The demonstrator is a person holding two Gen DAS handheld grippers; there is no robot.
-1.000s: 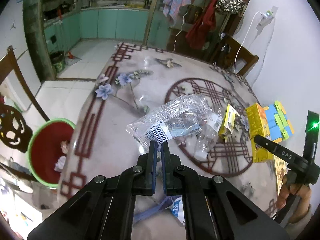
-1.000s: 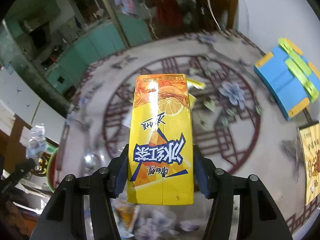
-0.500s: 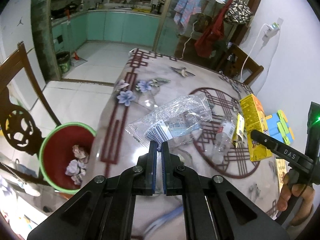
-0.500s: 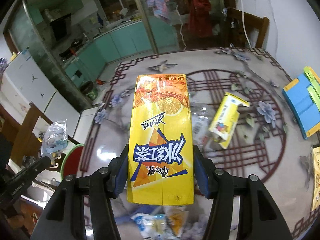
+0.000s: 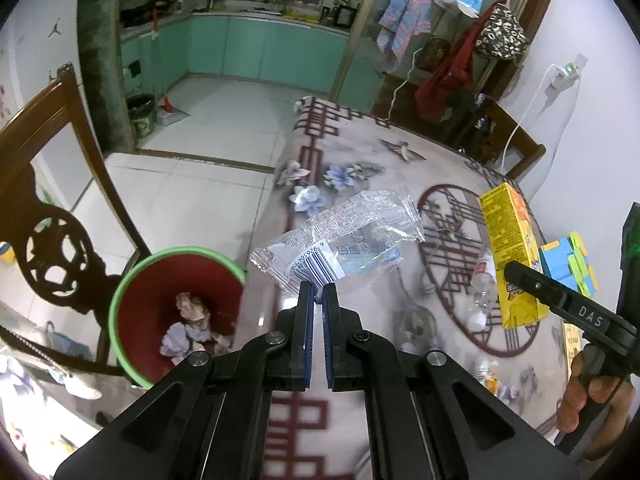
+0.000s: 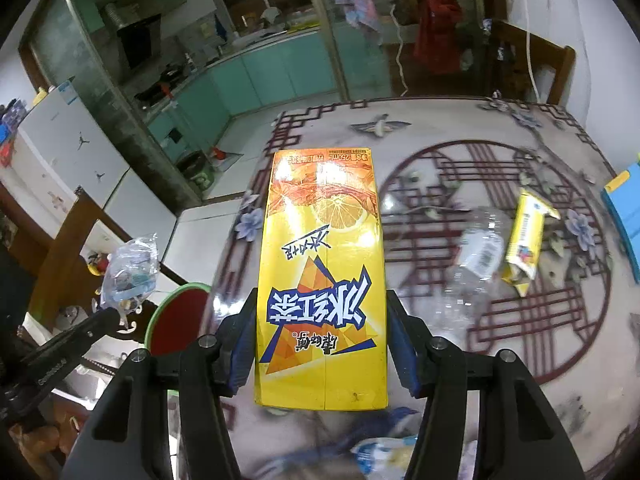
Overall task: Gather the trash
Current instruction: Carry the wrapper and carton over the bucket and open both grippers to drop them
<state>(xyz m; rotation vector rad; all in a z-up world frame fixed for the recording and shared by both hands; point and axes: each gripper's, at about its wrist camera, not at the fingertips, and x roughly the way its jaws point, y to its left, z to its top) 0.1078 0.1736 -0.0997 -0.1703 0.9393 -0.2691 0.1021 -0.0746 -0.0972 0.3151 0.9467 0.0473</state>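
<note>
Here, left tool (image 5: 316,300) pinches flimsy, slippery clear wrapper (image 5: 340,240) by its edge | right tool (image 6: 322,344) clamps light, crushable yellow carton (image 6: 322,276) across its sides | red bin (image 5: 176,312) near

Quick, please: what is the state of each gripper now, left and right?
Left gripper: shut on the clear plastic wrapper.
Right gripper: shut on the yellow drink carton.

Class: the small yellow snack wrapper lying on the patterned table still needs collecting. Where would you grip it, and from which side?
Grip the small yellow snack wrapper across its narrow width near the middle, coming from above. It lies flat and elongated on the patterned table, so fingers can straddle its long edges. The crushed clear plastic bottle crowds its left side, so probably keep clear of that.
</note>
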